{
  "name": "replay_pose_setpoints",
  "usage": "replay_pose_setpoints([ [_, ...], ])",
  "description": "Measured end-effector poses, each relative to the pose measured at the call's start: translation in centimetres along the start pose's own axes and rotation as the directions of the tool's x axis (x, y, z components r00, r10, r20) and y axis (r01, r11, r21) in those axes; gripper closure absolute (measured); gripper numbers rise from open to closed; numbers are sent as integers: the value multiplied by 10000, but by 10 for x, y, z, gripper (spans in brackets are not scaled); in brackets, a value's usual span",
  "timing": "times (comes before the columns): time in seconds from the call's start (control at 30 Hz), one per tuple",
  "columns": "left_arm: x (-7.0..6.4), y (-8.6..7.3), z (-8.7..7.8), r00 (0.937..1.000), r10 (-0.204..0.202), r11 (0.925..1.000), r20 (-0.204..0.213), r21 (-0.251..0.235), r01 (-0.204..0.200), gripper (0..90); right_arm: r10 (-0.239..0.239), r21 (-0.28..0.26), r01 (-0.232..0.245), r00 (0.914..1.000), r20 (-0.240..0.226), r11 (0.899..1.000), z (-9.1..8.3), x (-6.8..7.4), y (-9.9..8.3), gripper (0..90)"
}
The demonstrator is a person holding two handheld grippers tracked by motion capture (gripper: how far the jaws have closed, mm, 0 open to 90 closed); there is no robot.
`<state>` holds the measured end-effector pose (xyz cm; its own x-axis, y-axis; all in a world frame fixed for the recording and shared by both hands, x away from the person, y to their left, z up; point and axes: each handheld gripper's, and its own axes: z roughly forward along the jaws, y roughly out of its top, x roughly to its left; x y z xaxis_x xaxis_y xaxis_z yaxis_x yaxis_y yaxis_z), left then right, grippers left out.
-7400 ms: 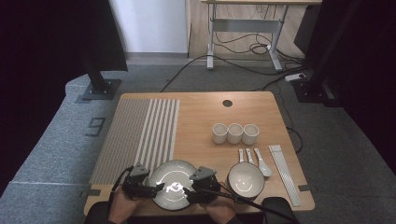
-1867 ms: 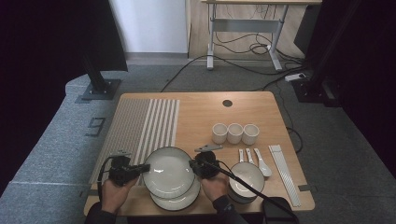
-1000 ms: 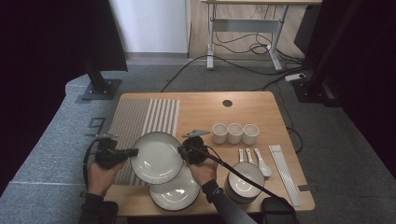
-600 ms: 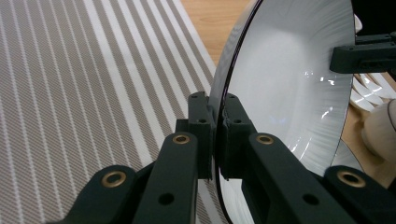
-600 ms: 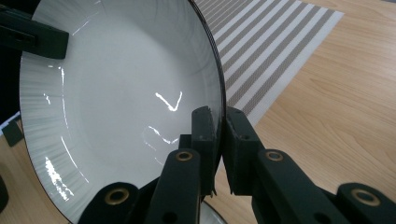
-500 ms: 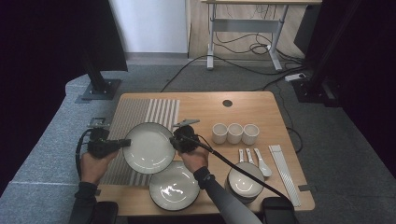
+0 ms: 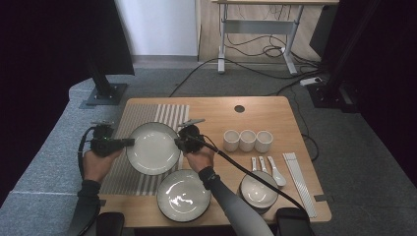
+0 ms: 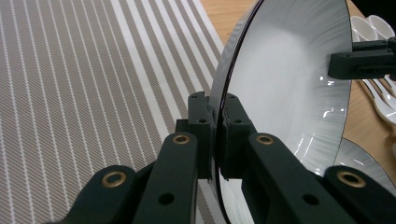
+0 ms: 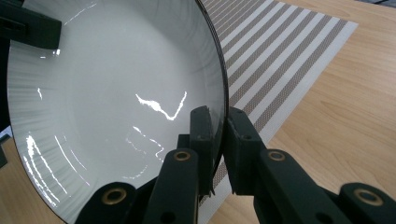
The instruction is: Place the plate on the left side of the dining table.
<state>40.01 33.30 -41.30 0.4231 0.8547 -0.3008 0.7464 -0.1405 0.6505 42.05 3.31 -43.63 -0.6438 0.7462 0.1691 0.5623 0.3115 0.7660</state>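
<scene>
A white plate (image 7: pixel 153 148) with a dark rim is held in the air over the striped placemat (image 7: pixel 142 120), carried by both grippers. My left gripper (image 7: pixel 129 142) is shut on its left rim, and my right gripper (image 7: pixel 178 142) is shut on its right rim. The left gripper view has the rim of the plate (image 8: pixel 285 79) pinched between the jaws of the left gripper (image 8: pixel 217 135), with the placemat (image 8: pixel 93 79) beneath. In the right gripper view the plate (image 9: pixel 116 88) fills the left side and the right gripper (image 9: pixel 219 135) clamps its edge. A second white plate (image 7: pixel 184 194) lies on the table near the front edge.
Three white cups (image 7: pixel 247 140) stand in a row right of centre. A white bowl (image 7: pixel 258 189), several white spoons (image 7: pixel 268 164) and chopsticks (image 7: pixel 297 182) lie at the front right. The wooden table (image 7: pixel 275 118) has a round hole (image 7: pixel 239 108) at the back.
Both grippers lifted the top plate off the plate at the front edge and carried it back and to the left, over the striped placemat. The lower plate stays at the front.
</scene>
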Motion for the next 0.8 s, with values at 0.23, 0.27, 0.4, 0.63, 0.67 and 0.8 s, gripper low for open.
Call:
replay_pose_setpoints([
  [0.23, 13, 2, 4, 9998, -101, 9999, -150, 126, 103, 855, -180, 155, 181, 9998, -36, 9997, 19, 0, 6, 815],
  [0.27, 15, 2, 6, 9998, -117, 9998, -175, 151, 119, 856, -169, 174, 169, 9999, -21, 9997, 21, 0, 6, 813],
  [0.4, 23, 1, 12, 9995, -167, 9996, -254, 212, 173, 856, -222, 270, 222, 9998, -27, 9994, 33, -2, 6, 811],
  [0.63, 35, -3, 25, 9989, -248, 9994, -388, 239, 258, 856, -270, 355, 271, 9996, -38, 9990, 54, -8, 2, 809],
  [0.67, 36, -4, 27, 9989, -250, 9994, -402, 245, 260, 856, -319, 381, 320, 9995, -11, 9988, 57, -8, 1, 807],
  [0.8, 44, -7, 33, 9986, -355, 9992, -386, 157, 361, 856, -513, 417, 508, 9986, 112, 9978, 66, -9, 1, 803],
])
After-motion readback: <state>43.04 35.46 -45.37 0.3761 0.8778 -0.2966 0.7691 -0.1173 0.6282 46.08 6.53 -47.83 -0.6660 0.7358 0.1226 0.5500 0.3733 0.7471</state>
